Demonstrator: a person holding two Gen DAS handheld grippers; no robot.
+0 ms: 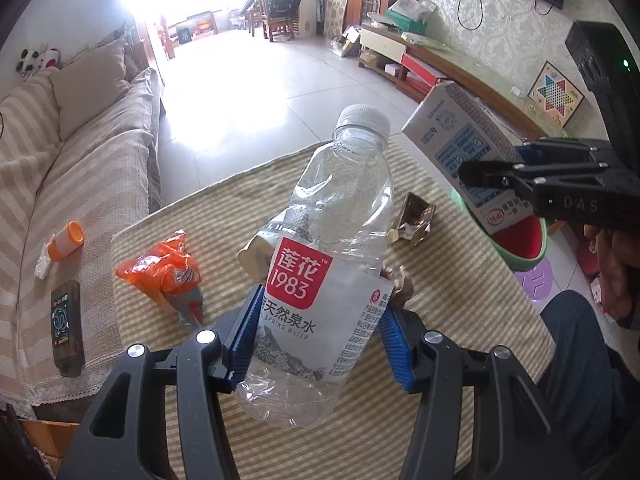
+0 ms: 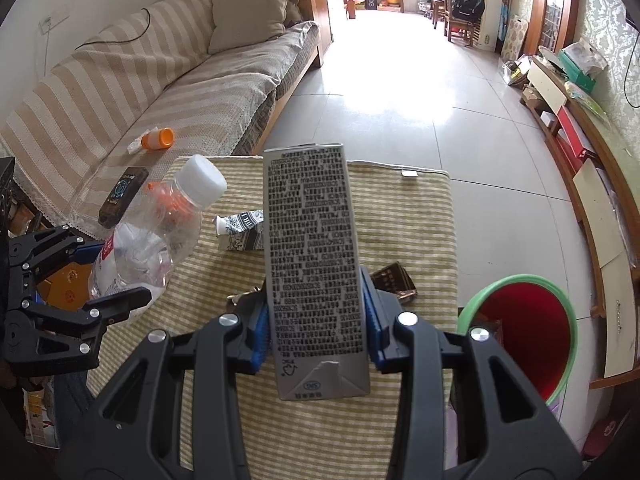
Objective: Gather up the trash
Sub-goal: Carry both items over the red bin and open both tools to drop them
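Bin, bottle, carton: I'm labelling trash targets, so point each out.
bin (image 2: pixel 520 280), right wrist view, green rim.
bottle (image 1: pixel 304 276), left wrist view, red label.
carton (image 2: pixel 316 248), right wrist view, printed side.

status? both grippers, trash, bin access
Left gripper shut on water bottle. Right gripper shut on carton. Both clear of table. Bin open, unobstructed.

On the bottle, a red label panel is printed with "莲花 1983" in white; below it "天然泉水" and "SPRING WATER" can be read, and "380mL" lower down. "DAS" is embossed on the right gripper body. The carton is covered in dense small print, too small to be read; an "SIG" mark is seen near its bottom fold.
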